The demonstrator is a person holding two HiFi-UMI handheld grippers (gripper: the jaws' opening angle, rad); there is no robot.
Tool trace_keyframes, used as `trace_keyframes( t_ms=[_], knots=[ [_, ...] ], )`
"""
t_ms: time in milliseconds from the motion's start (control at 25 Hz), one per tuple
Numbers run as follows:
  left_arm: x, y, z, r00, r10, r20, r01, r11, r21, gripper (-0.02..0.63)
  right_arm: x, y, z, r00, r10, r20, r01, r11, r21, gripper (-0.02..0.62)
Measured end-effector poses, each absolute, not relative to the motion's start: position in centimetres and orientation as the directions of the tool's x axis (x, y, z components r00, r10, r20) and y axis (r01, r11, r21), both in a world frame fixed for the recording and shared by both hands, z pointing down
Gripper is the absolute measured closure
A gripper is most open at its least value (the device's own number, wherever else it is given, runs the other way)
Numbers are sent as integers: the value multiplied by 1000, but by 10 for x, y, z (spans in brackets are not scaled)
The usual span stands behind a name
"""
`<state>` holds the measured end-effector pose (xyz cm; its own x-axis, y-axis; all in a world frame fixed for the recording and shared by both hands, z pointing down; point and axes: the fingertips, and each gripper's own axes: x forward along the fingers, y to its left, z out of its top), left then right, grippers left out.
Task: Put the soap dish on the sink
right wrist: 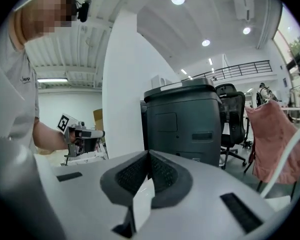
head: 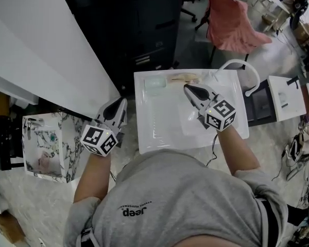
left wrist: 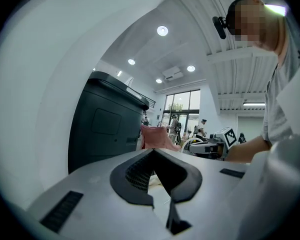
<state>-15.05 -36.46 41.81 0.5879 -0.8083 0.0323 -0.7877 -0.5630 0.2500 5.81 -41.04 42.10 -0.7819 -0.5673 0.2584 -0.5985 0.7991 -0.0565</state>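
Note:
A pale green soap dish [head: 155, 85] lies at the back left of the white sink [head: 159, 133], with a beige object [head: 184, 77] beside it near the white faucet [head: 243, 66]. My right gripper [head: 188, 88] hovers over the sink just right of the dish, shut, with nothing between its jaws [right wrist: 149, 153]. My left gripper [head: 122, 103] hangs left of the sink's edge, apart from it, its jaws closed together and empty [left wrist: 153, 150].
A black cabinet [head: 134, 24] stands behind the sink, with a white wall panel [head: 41, 40] to its left. A pink cloth [head: 229, 19] drapes a chair at the back right. A marble-patterned box [head: 46, 145] sits left, white boxes [head: 286, 96] right.

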Motion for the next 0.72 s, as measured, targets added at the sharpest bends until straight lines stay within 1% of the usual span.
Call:
trace_keyframes(
  t_ms=[120,320,720],
  knots=[
    [-152,-356,417,583,-812,33,-793,-560,242,592,62,-400,430,-774,-574,266,-611,788,-78,537],
    [-156,-348,418,560,-829,22,-800,-533,276,592,69,-390,444,-761,-587,276,-636,759,-140,537],
    [-152,-336,427,554,-832,34,-804,-524,282,592,70,-383,459,-765,-571,298,-634,750,-188,538]
  ],
)
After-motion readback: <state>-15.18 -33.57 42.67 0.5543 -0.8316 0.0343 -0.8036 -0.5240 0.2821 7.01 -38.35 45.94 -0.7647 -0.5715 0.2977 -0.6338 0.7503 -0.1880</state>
